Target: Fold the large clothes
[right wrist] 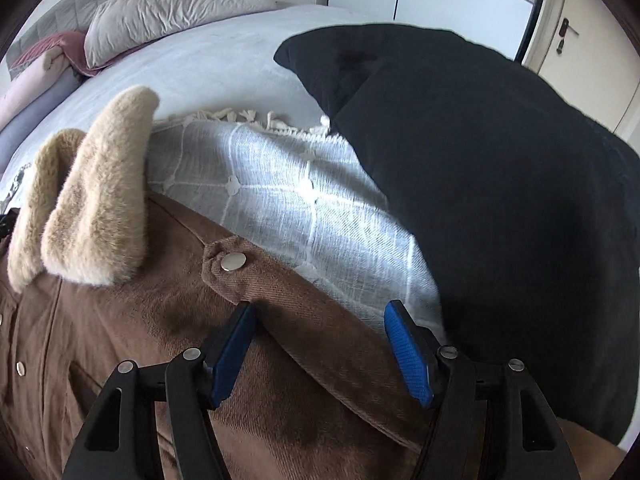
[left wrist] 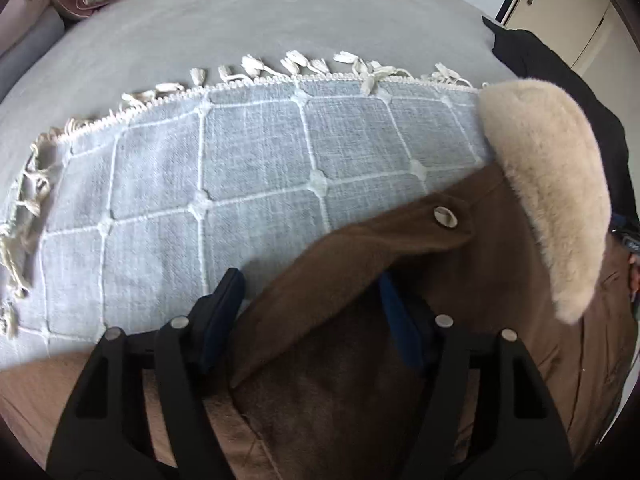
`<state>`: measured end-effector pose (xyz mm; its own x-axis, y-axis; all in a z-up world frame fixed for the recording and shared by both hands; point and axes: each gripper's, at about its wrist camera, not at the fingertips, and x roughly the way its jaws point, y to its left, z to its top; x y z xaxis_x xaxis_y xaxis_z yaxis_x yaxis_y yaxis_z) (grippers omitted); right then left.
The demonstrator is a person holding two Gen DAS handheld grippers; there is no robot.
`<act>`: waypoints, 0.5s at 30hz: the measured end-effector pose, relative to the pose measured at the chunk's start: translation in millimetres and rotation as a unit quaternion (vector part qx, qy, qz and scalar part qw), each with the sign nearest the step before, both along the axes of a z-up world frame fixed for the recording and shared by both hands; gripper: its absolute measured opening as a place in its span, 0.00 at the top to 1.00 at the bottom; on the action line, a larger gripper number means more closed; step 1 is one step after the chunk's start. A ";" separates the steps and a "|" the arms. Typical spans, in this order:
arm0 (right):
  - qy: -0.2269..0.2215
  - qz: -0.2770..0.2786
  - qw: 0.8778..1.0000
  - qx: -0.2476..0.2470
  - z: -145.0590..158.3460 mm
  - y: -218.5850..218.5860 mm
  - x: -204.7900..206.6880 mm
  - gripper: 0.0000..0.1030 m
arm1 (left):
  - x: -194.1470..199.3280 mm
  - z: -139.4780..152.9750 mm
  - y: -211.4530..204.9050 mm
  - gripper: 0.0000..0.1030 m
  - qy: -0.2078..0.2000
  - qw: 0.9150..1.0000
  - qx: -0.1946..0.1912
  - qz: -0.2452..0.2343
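I see a brown jacket [right wrist: 132, 320] with a cream fur collar [right wrist: 100, 192] lying on a grey checked blanket [left wrist: 224, 184] spread over the bed [left wrist: 240, 28], with a black garment [right wrist: 500, 184] beside it. My left gripper [left wrist: 310, 304] has its fingers spread around a raised fold of the jacket's shoulder, not pressing it. My right gripper [right wrist: 320, 328] is also spread, straddling the jacket's edge without pinching it.

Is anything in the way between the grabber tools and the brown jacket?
Nothing visible. The left tool already has a fold of the brown jacket between its open fingers, and the right tool straddles the jacket's shoulder edge. The black garment lies off to the side.
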<state>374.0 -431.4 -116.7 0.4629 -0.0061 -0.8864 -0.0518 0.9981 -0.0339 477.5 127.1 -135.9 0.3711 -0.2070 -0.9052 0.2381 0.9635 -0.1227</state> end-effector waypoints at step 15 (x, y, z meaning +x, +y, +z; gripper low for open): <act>-0.095 -0.096 0.986 -0.099 29.0 39.2 -5.2 0.89 | -11.9 3.4 -17.4 0.72 -0.101 0.984 0.051 0.136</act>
<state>368.8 -392.2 -87.7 0.5945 -0.2746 -0.7557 0.1639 0.9615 -0.2205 465.6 109.7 -132.4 0.5739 0.0134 -0.8188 -0.0206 0.9998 0.0019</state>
